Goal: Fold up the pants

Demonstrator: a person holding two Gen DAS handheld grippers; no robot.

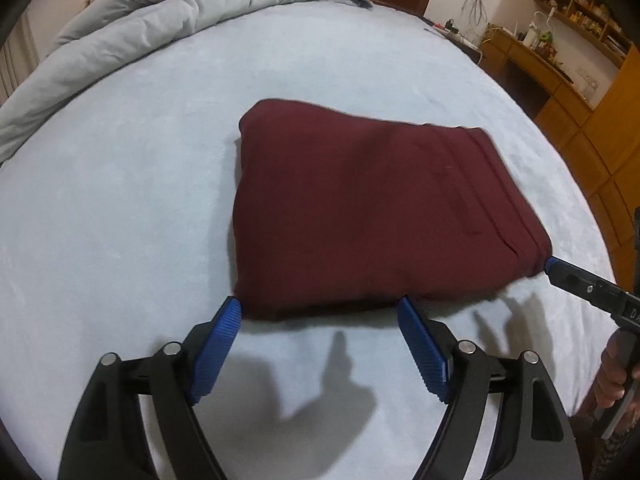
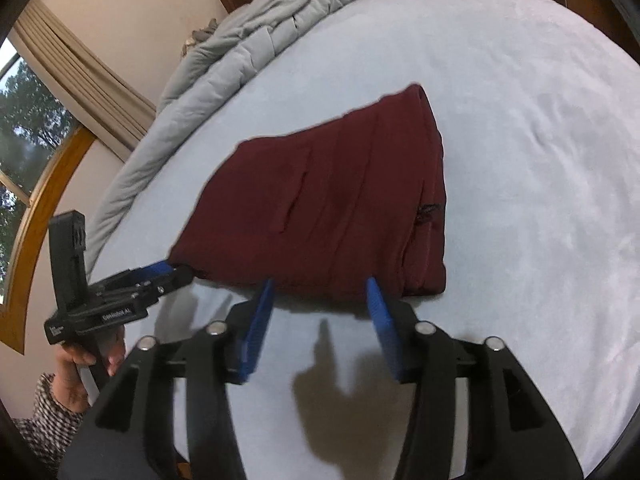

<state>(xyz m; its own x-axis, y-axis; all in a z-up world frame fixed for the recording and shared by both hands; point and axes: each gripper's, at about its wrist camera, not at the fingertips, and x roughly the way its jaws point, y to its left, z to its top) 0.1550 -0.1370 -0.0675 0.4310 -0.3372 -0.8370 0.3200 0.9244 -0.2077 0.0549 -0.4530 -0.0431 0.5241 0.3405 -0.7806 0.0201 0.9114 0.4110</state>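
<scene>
Pale blue bedsheet, rumpled grey duvet far beyond the fingertips. Folded maroon pants flat on the sheet, near edge right at both sets of blue fingertips. Left gripper spread wide at the left corner, clasping nothing; right gripper parted at the right corner, nothing pinched between its pads.

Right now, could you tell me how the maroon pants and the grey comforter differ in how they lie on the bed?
The maroon pants are folded into a compact, flat rectangle; the grey comforter is bunched in loose, rumpled heaps. The pants lie mid-bed near both grippers; the comforter sits pushed along the far edge by the headboard. Both rest on the light blue sheet.
</scene>
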